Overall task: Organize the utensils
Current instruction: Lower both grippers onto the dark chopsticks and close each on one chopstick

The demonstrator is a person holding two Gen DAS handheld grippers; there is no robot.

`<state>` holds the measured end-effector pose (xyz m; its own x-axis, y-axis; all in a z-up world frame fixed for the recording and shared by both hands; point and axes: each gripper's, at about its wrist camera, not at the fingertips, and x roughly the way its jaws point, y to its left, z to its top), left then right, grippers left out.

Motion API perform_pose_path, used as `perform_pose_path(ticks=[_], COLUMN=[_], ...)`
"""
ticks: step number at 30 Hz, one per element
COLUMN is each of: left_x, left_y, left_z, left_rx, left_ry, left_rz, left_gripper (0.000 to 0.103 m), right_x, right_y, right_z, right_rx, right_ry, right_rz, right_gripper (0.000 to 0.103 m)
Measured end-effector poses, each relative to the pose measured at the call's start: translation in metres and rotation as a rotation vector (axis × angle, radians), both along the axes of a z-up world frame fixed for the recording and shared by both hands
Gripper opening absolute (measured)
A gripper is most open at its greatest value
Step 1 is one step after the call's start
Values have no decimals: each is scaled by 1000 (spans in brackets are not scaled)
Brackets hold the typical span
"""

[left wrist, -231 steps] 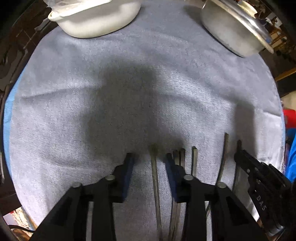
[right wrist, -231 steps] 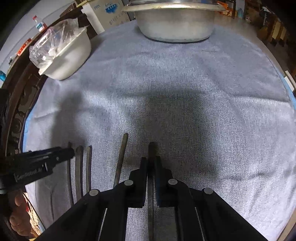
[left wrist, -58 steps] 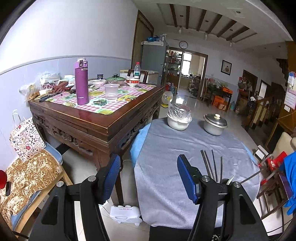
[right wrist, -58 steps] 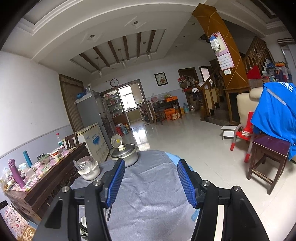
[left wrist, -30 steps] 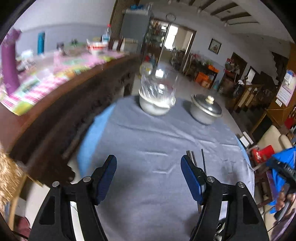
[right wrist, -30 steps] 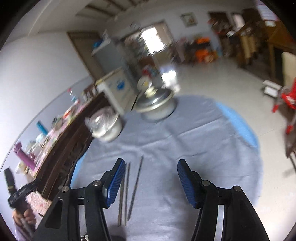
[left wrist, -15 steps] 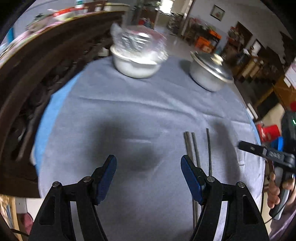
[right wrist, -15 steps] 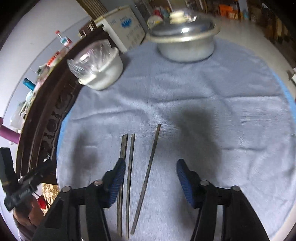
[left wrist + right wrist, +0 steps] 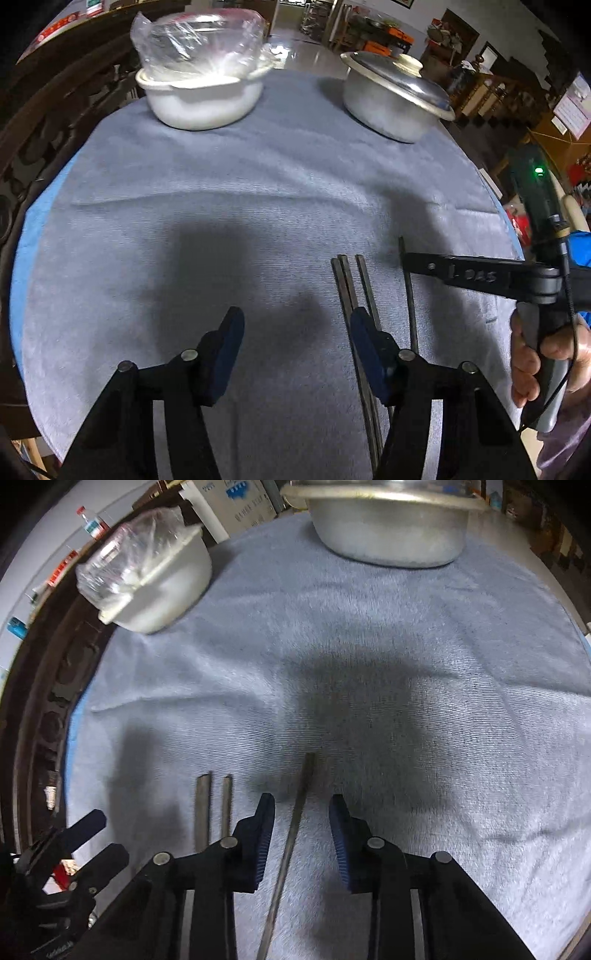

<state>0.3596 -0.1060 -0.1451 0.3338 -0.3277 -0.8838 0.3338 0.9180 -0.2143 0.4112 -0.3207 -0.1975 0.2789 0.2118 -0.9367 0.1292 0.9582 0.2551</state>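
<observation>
Your right tongs (image 9: 301, 834) stood apart, straddling one chopstick (image 9: 291, 834). Your left tongs (image 9: 295, 354) gaped too, three chopsticks (image 9: 349, 284) by their right finger. Beyond sat two pots (image 9: 203, 99).

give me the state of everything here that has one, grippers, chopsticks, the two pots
left gripper: open, holding nothing
right gripper: open, straddling the lone chopstick
lone chopstick: flat on the cloth, between the right jaws, not gripped
grouped chopsticks: flat, side by side, left of the lone one
white pot: covered with clear plastic
metal pot: lid on
grey cloth: spread out, lightly creased
</observation>
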Motion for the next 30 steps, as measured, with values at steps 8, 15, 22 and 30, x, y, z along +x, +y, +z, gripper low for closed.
perform_pose_path(ticks=[8,15,22,30], left_x=[6,19,24,24], left_y=[-31,-53,-60,-38], left_z=[-11,-28,-36,-37], left_rx=[-4,34,55,41], left_ry=[-7,26,30,20], left_rz=[-69,-82,-105,-149], left_gripper=[58,56,32,11], right_x=[-9,-29,-38,-39], right_y=[-8,-23,-31,-29], right_z=[-2,-2,-3,-3], right_rx=[-28,12,47,37], right_ry=[-56,-59,-51,-51], right_rz=[4,-9,-16,-15], right_gripper=[8,8,8,8])
